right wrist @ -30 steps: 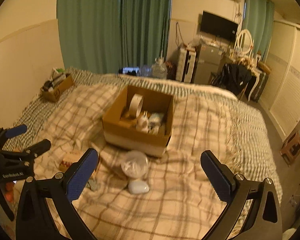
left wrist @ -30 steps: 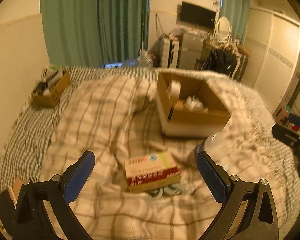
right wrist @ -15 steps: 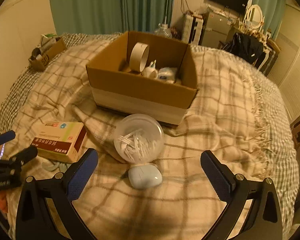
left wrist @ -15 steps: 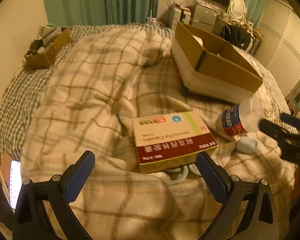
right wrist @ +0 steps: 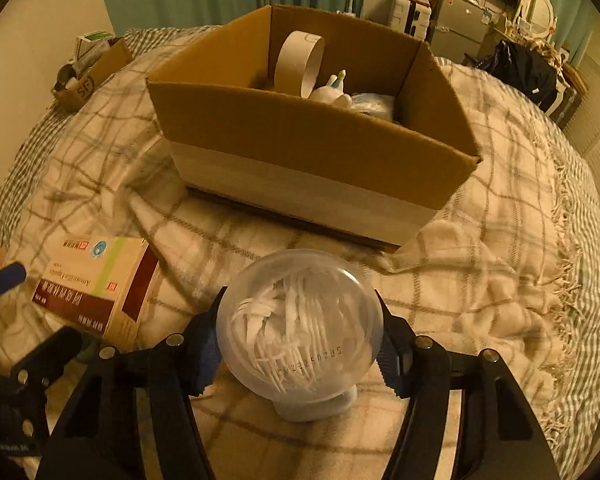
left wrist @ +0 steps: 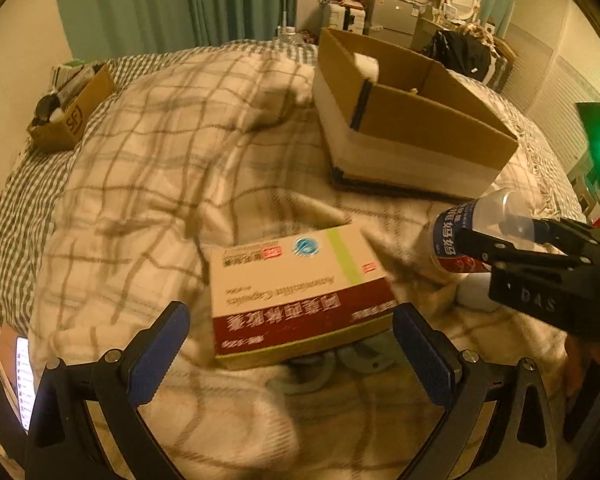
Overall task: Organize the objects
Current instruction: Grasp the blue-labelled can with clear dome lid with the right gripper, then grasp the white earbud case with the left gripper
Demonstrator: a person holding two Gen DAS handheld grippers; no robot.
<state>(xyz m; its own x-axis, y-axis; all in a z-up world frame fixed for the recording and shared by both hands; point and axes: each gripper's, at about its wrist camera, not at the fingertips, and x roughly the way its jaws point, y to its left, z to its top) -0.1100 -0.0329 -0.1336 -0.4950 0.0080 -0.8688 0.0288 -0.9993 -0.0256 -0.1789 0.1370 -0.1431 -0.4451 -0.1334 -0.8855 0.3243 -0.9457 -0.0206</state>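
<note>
The right gripper [right wrist: 300, 344] clamps the clear jar [right wrist: 300, 332] (smooth, round) at 6 o'clock below the cardboard box [right wrist: 312, 140]; it could slip. The left gripper [left wrist: 292, 352] gapes wide around the medicine box [left wrist: 296, 284].

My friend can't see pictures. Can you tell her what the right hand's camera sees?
The right gripper is shut on a clear jar of little white picks, just above a plaid blanket. Behind it sits an open cardboard box holding a tape roll; a medicine box lies to the left.

Medicine box [right wrist: 96, 280] left of jar [right wrist: 300, 334], carton [right wrist: 312, 136] behind.
</note>
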